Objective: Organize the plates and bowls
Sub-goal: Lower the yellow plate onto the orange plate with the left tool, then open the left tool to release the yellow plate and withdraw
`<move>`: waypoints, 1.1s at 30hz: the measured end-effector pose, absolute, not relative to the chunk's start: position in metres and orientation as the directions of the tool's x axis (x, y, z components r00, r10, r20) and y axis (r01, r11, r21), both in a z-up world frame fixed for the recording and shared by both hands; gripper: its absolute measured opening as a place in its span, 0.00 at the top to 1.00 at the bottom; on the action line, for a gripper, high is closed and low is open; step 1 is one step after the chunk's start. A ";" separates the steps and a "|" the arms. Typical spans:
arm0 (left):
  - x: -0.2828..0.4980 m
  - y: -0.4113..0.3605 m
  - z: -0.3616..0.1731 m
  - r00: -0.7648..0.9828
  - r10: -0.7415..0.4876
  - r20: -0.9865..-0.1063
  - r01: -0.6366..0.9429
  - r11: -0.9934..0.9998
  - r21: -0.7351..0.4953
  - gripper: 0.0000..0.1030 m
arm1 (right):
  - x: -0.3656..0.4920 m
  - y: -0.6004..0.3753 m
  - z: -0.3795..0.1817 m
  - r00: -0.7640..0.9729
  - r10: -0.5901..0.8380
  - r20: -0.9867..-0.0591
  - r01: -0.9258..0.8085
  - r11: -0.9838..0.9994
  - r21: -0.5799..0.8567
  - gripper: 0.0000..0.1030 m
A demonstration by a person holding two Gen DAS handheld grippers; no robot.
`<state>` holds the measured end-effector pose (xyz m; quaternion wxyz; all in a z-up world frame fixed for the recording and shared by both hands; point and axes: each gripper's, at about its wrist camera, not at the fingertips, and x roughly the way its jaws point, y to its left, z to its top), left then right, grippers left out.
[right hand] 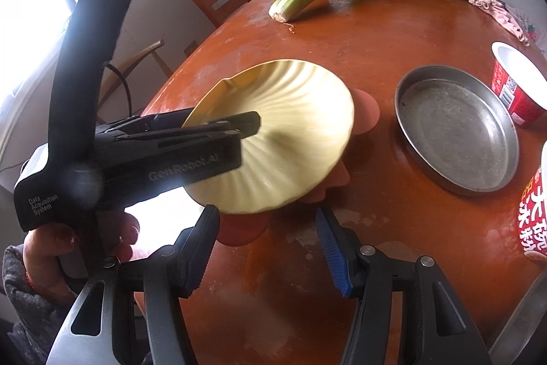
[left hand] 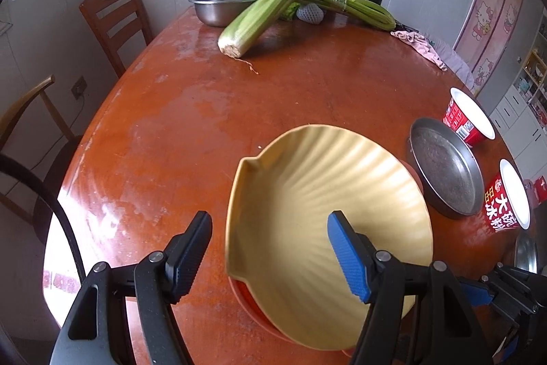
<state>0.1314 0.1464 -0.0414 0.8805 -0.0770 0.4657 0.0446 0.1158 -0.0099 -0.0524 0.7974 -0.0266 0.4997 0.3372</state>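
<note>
Fingers of the left gripper stand spread, one on either side of the near-left rim of the yellow plate, not pinching it. Right gripper fingers are likewise apart, holding nothing, just near of that plate. It sits tilted atop an orange plate on the table. A metal pan lies to the right.

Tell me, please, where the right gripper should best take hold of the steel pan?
Probably the near rim of the steel pan, coming from above with the right gripper, one finger inside and one outside. The pan lies flat with a low raised wall, and red cups crowd its right side, while its near side looks free.
</note>
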 end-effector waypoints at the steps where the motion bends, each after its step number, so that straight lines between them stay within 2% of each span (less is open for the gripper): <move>1: 0.130 0.147 -0.039 0.566 0.012 -0.824 -0.155 0.984 -0.092 0.32 | 0.115 -0.012 -0.051 0.276 0.511 -0.814 -0.563 0.772 0.294 0.41; 12: 0.116 0.126 -0.012 0.597 0.030 -0.802 -0.153 0.985 -0.077 0.32 | 0.108 -0.043 -0.028 0.325 0.536 -0.779 -0.565 0.771 0.294 0.41; 24: 0.118 0.062 0.020 0.625 0.024 -0.781 -0.090 0.995 -0.042 0.32 | 0.112 -0.106 0.005 0.416 0.540 -0.732 -0.531 0.797 0.287 0.41; 33: 0.134 0.020 0.022 0.615 0.001 -0.788 -0.050 0.998 -0.038 0.32 | 0.134 -0.158 0.025 0.466 0.515 -0.719 -0.510 0.821 0.256 0.42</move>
